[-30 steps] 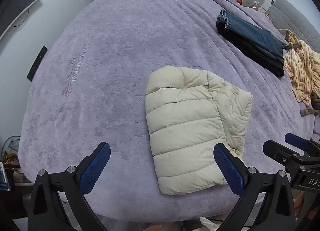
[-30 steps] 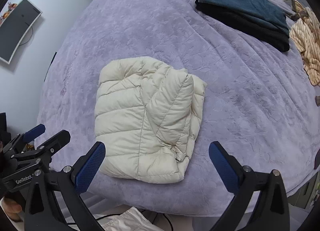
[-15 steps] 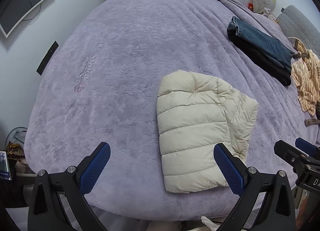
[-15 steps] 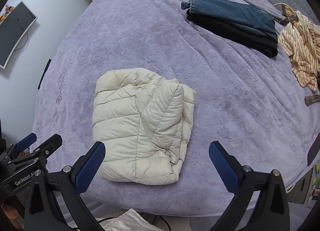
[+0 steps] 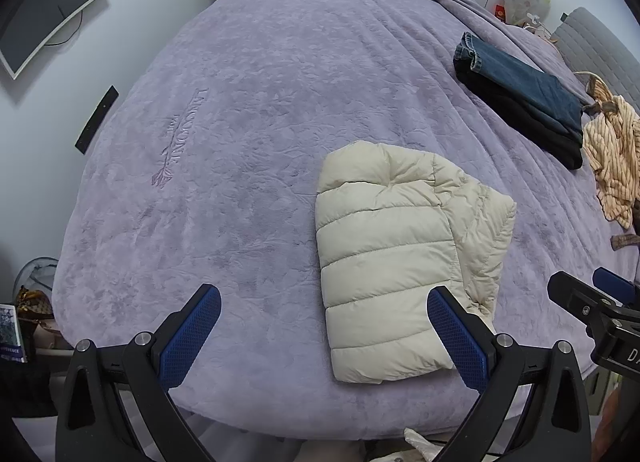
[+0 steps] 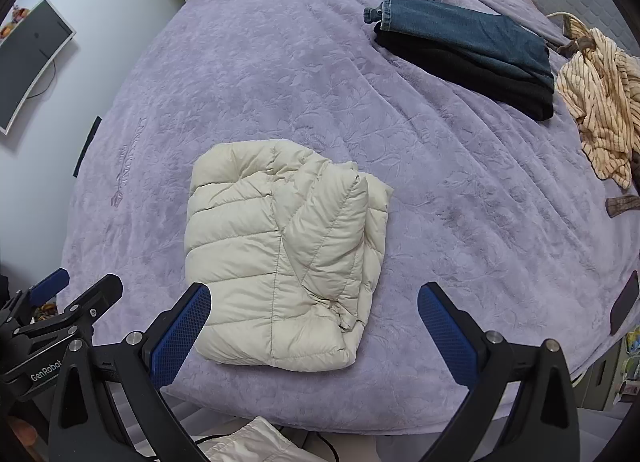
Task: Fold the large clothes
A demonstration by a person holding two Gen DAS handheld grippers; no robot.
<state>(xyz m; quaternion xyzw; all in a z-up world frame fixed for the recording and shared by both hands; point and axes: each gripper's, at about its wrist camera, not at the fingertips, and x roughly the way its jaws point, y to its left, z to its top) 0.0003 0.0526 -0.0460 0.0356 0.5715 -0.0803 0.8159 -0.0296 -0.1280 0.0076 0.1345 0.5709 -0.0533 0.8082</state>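
Note:
A cream puffer jacket [image 5: 400,254] lies folded into a compact rectangle near the front edge of the purple bed [image 5: 248,110]; it also shows in the right wrist view [image 6: 284,258]. My left gripper [image 5: 324,338] is open and empty, held above and in front of the jacket's near left side. My right gripper [image 6: 316,334] is open and empty, above the jacket's near edge. Neither touches the jacket.
Folded jeans on a black garment [image 6: 468,50] lie at the back right of the bed. A crumpled striped tan garment [image 6: 600,110] lies at the right edge. A wall monitor [image 5: 48,2] hangs on the left. White fabric [image 6: 248,442] lies below the bed edge.
Both grippers have pulled back and up from the bed, so the jacket appears smaller and farther away. The jacket has not moved. Both stay open.

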